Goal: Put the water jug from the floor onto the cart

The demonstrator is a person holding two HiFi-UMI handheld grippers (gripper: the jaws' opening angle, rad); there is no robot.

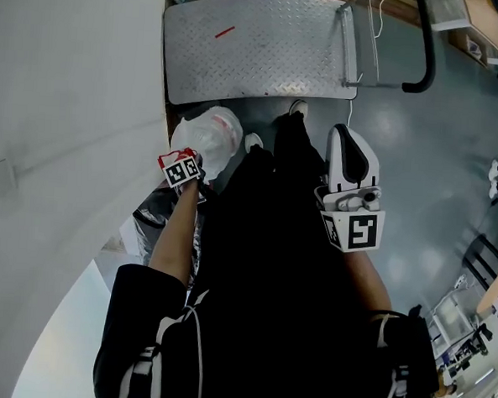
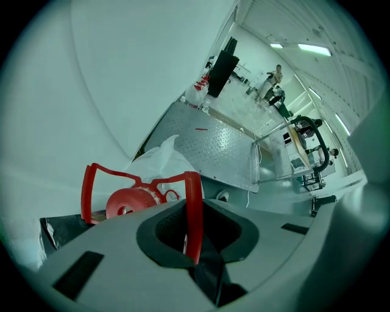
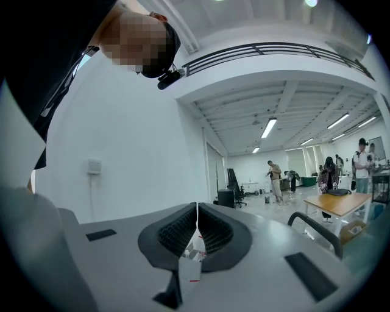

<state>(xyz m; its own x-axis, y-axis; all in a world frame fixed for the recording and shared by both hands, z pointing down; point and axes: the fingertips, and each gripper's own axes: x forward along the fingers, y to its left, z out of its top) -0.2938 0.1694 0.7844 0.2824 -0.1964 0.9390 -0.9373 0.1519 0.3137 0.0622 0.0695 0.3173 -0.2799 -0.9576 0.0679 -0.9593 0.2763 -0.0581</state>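
The water jug (image 1: 209, 134) is a clear plastic bottle with a red cap (image 2: 127, 201) and a red carrying handle (image 2: 194, 201). My left gripper (image 1: 183, 170) points down at it, shut on the red handle, which runs between the jaws in the left gripper view. The jug hangs beside the white wall, just in front of the cart (image 1: 257, 45), a low deck of grey diamond plate with a black push bar (image 1: 426, 63). My right gripper (image 1: 344, 137) is shut on nothing and points level, away from the jug.
A curved white wall (image 1: 70, 99) closes off the left side. A black bag (image 1: 151, 217) lies on the floor under my left arm. My legs and shoes (image 1: 298, 109) stand by the cart's near edge. Racks and gear (image 1: 468, 333) crowd the right.
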